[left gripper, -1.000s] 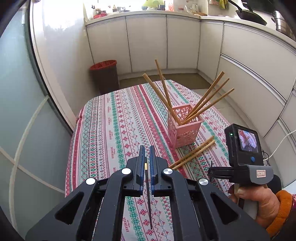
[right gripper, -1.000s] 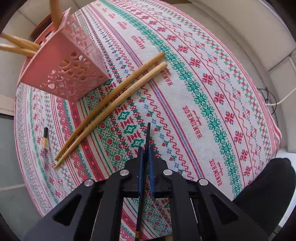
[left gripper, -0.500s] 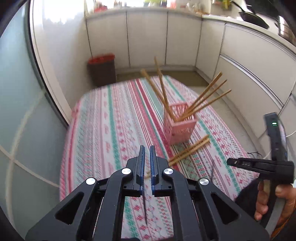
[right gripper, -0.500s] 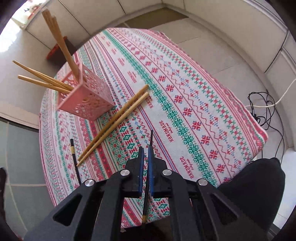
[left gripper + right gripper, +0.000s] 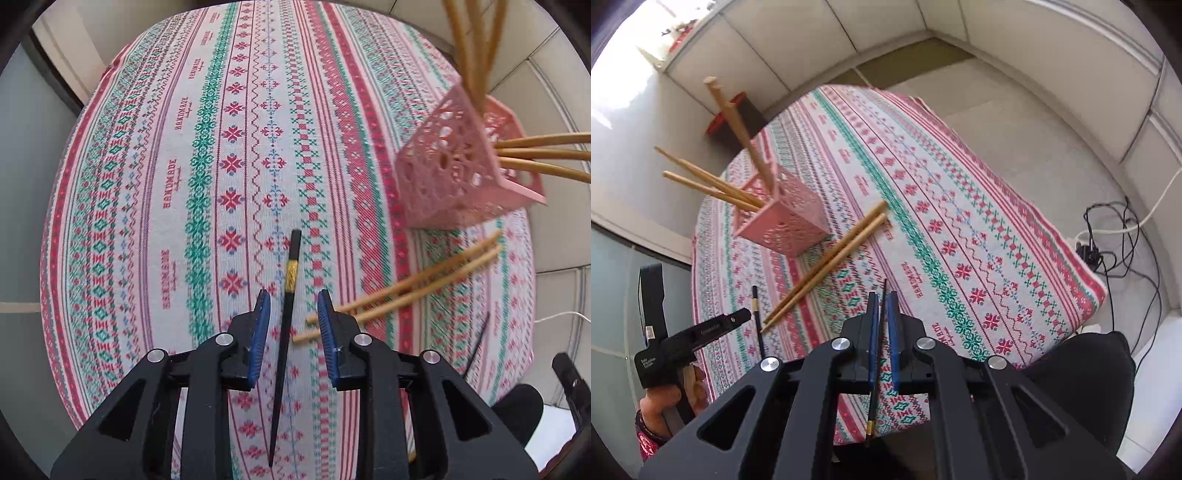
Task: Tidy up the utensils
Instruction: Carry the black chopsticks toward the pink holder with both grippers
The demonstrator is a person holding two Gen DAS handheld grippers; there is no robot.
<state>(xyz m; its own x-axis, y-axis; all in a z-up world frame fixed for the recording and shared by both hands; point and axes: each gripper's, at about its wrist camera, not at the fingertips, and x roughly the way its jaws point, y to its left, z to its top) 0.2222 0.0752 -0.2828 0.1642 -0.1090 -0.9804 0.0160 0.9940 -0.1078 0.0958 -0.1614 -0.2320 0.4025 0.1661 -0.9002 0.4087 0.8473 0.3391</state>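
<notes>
My left gripper [image 5: 294, 295] points steeply down at the patterned tablecloth [image 5: 166, 184]. Its jaws are opening, and a black chopstick [image 5: 291, 273] with a gold band lies loose between them, clear of both pads. My right gripper [image 5: 882, 295] is raised above the table's near edge, shut on a second black chopstick [image 5: 870, 417]. A pink lattice basket [image 5: 783, 221] holds several wooden chopsticks [image 5: 701, 177]. Two more wooden chopsticks [image 5: 831, 258] lie side by side on the cloth beside it, their ends close to my left gripper's right finger [image 5: 327, 317].
A red bin [image 5: 727, 118] stands on the floor past the table's far corner. Cables and a power strip [image 5: 1089, 251] lie on the floor to the right. White cabinets [image 5: 1052, 55] ring the room. A hand [image 5: 665, 402] holds the left gripper's handle.
My left gripper dropped toward the table and tipped downward; its jaws parted and let go of the black chopstick. My right gripper rose off the cloth with its chopstick.
</notes>
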